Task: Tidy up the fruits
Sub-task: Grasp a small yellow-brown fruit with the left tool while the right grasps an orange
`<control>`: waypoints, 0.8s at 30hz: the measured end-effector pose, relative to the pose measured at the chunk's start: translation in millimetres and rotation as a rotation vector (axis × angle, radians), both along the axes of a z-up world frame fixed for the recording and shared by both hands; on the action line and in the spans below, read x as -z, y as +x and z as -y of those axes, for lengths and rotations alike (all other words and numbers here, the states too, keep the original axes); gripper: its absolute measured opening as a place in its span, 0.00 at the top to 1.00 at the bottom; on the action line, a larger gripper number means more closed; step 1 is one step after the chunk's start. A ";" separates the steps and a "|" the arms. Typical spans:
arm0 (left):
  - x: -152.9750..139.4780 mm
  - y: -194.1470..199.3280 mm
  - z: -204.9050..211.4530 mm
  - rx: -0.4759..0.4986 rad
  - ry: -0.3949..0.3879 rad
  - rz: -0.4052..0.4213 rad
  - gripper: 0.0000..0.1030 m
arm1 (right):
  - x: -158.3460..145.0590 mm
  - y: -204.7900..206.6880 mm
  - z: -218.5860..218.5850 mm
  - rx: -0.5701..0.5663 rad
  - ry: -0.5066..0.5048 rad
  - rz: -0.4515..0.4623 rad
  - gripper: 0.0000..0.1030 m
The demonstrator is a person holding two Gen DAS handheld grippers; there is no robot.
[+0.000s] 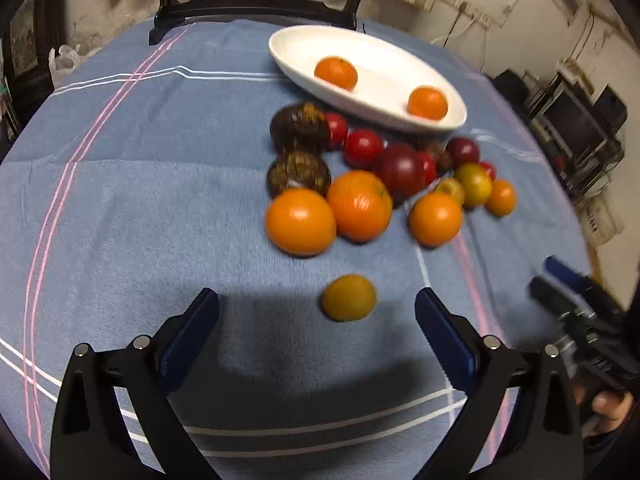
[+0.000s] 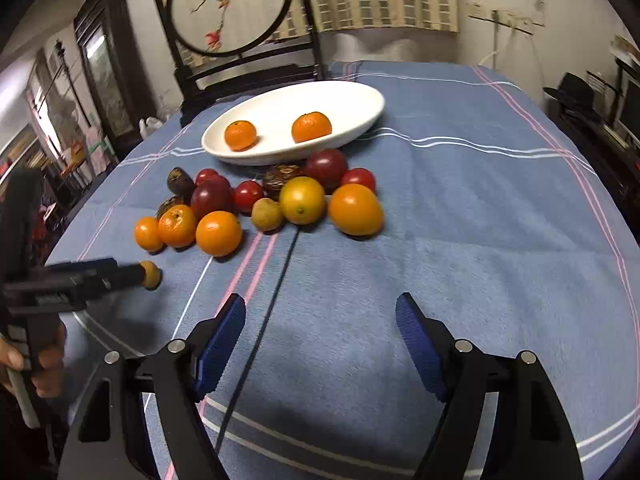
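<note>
A: Where's your fruit?

B: 2 oranges [image 1: 336,73] lie in the white dish [image 1: 384,80]; the pile [image 1: 360,184] sits on the blue-clothed surface [image 1: 140,200] just in front of it. 1 small yellowish fruit [image 1: 349,298] lies apart, near your left gripper [image 1: 316,320].

A: And my fingers?

B: Left fingers [image 1: 188,336] spread wide, empty. Your right gripper [image 2: 320,336] also gapes, holding nothing.
</note>
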State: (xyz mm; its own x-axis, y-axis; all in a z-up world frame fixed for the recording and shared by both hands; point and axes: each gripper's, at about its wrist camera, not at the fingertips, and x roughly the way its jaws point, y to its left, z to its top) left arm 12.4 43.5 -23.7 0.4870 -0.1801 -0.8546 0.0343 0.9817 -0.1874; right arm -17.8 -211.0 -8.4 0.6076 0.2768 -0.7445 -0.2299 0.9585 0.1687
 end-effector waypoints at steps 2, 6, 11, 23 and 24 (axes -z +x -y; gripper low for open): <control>3.3 0.0 5.7 0.008 0.017 0.007 0.08 | 1.4 -0.3 2.7 -0.001 0.014 -0.008 0.24; 6.1 4.8 16.8 0.012 0.085 0.017 0.31 | 1.7 0.1 4.4 -0.001 0.018 -0.010 0.24; 4.1 1.7 31.1 0.089 0.163 0.071 0.73 | -7.8 6.8 5.9 0.001 0.009 0.027 0.24; -8.6 3.0 7.4 0.075 0.062 0.059 0.74 | 7.8 74.1 -6.3 -0.016 -0.171 -0.059 0.56; -8.9 3.7 5.8 0.073 0.062 0.060 0.74 | 7.2 75.5 -7.8 -0.023 -0.166 -0.056 0.51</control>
